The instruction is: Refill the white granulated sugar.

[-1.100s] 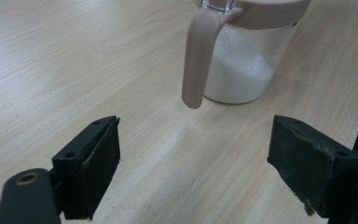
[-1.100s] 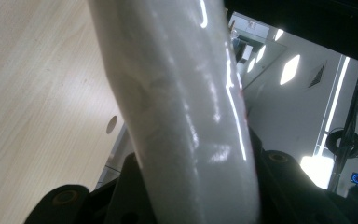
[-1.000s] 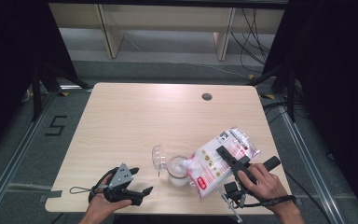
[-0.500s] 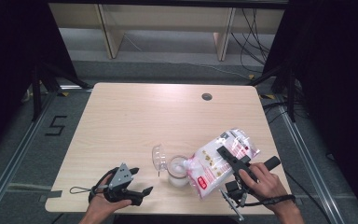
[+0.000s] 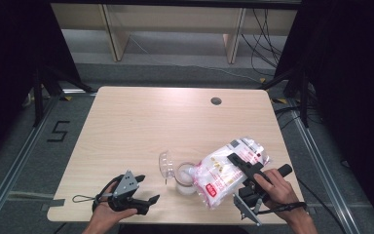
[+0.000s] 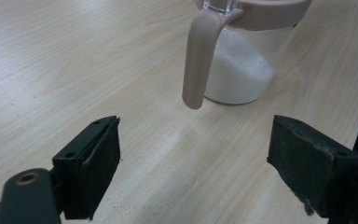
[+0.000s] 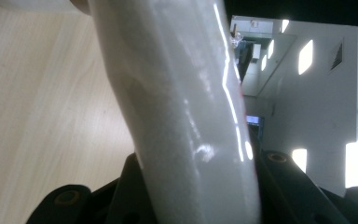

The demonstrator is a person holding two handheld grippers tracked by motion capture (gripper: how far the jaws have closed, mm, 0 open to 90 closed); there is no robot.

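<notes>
A plastic bag of white grains [image 5: 221, 174] hangs tilted over a clear jar [image 5: 185, 180] near the table's front edge, its lower end at the jar's mouth. My right gripper [image 5: 241, 165] is shut on the bag's upper part; the bag [image 7: 191, 116] runs up between its jaws. The jar's clear lid [image 5: 165, 165] stands flipped open to the left. My left gripper [image 5: 148, 190] rests on the table at the front left, open with nothing between its jaws. In the left gripper view [image 6: 193, 172] the jar [image 6: 242, 70] stands ahead, partly filled with white grains, a pink tab [image 6: 198, 60] hanging from its rim.
The light wooden table [image 5: 141, 126] has a round cable hole [image 5: 216, 101] at the back right. Black frames and cables stand around it on a grey floor marked with a 5 [image 5: 58, 131].
</notes>
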